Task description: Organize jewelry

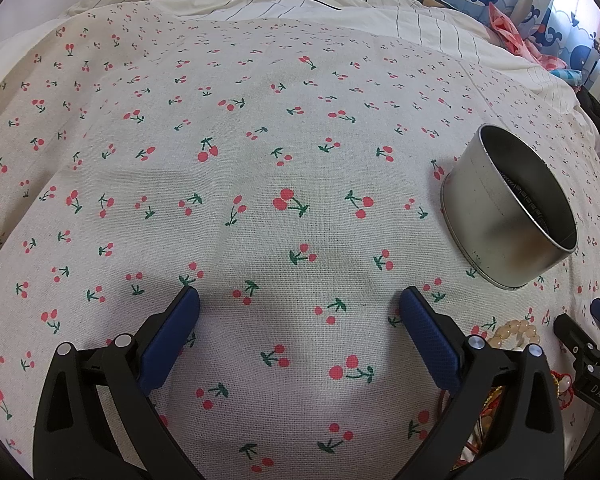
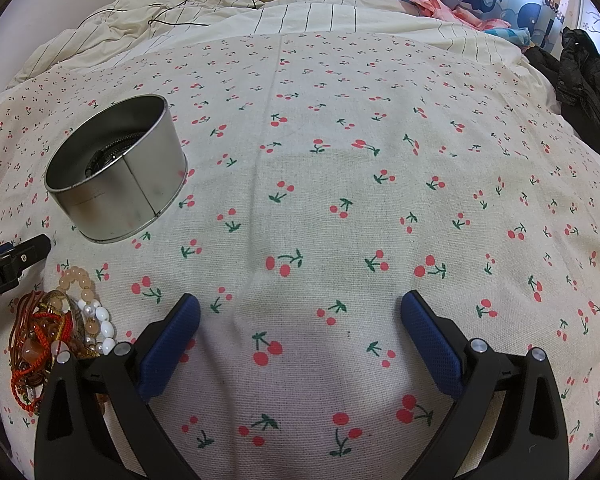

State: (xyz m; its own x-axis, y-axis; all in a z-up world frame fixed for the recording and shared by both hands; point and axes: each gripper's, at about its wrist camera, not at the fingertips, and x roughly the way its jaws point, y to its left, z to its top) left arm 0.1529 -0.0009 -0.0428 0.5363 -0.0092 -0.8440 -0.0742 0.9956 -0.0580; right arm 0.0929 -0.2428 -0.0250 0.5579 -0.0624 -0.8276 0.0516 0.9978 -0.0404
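Cherry-print bedspread [image 2: 340,208]: tin [image 2: 120,172] already holds something dark; bracelet pile [image 2: 56,332] near it waits. Both tools [image 1: 300,312] [image 2: 300,312] apart, empty.

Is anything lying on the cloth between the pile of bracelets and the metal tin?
Nothing visible. Only bare cherry-print cloth separates the jewelry pile from the open round tin. The left hand-held gripper sits beside that gap, not across it.
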